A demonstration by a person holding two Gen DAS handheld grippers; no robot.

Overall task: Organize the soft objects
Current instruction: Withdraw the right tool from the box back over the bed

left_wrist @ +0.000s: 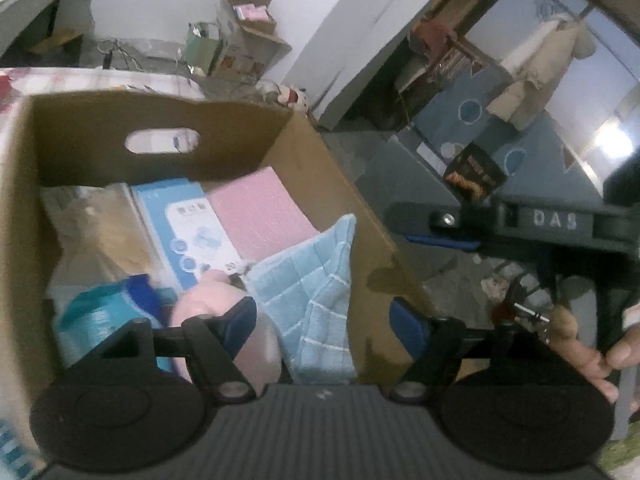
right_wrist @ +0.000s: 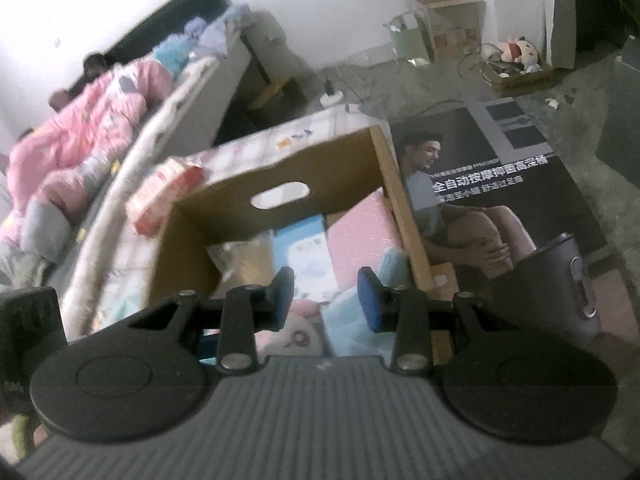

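Note:
An open cardboard box (left_wrist: 160, 120) holds soft goods. A light blue checked towel (left_wrist: 316, 288) leans against its right wall, beside a pink plush toy (left_wrist: 212, 292). My left gripper (left_wrist: 324, 324) hovers over the box's right side, open, with the towel below the gap and neither pad pressing on it. In the right wrist view my right gripper (right_wrist: 326, 300) stands open above the same box (right_wrist: 280, 176), with the pink toy (right_wrist: 296, 334) and the blue towel (right_wrist: 348, 320) beneath it and nothing between the fingers.
Also in the box are a pink packet (left_wrist: 256, 208), a blue-and-white carton (left_wrist: 188, 224), a clear bag (left_wrist: 96, 224) and a teal packet (left_wrist: 100, 316). A red-and-white packet (right_wrist: 164, 192) lies on the bed beside it. A large printed carton (right_wrist: 500, 200) lies to the right.

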